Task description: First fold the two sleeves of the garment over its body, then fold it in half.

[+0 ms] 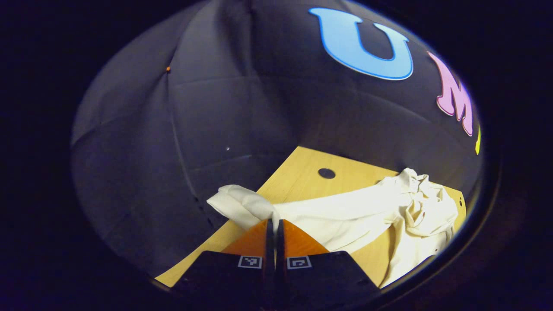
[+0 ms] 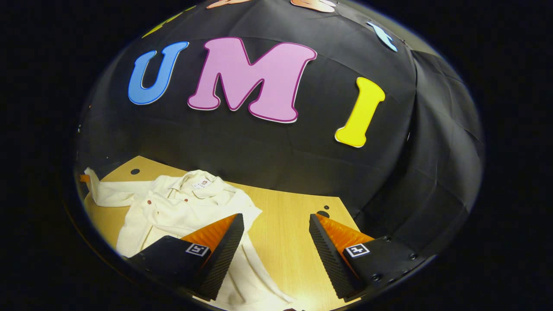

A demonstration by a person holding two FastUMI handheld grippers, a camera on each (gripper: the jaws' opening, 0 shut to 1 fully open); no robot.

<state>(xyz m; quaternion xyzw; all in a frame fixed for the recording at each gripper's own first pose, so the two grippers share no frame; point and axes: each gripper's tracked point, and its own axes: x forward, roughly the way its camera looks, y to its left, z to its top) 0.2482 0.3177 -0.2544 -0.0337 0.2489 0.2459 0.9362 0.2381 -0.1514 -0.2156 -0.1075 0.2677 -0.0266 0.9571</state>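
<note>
1. Where the booth's black cloth wall ends, a wooden table (image 2: 285,242) begins; it carries the whole workpiece.
2. The shirt (image 2: 181,203), cream with small dark buttons, lies on the left half of the table in the right gripper view, collar toward the wall, body rumpled.
3. One sleeve (image 1: 242,205) is drawn out sideways, its cuff end hanging past the table edge.
4. The left gripper (image 1: 274,226) has its fingers pressed together on the sleeve cloth, which bunches at the tips.
5. The right gripper (image 2: 274,229) hovers with fingers spread wide, holding nothing, over the shirt's near side and bare wood.
6. Risks, as judged:
   - A thin pinch may slip when the sleeve is carried across.
   - Pulling may drag the unpinned body instead of folding it.
   - Existing wrinkles may produce an uneven fold.
</note>
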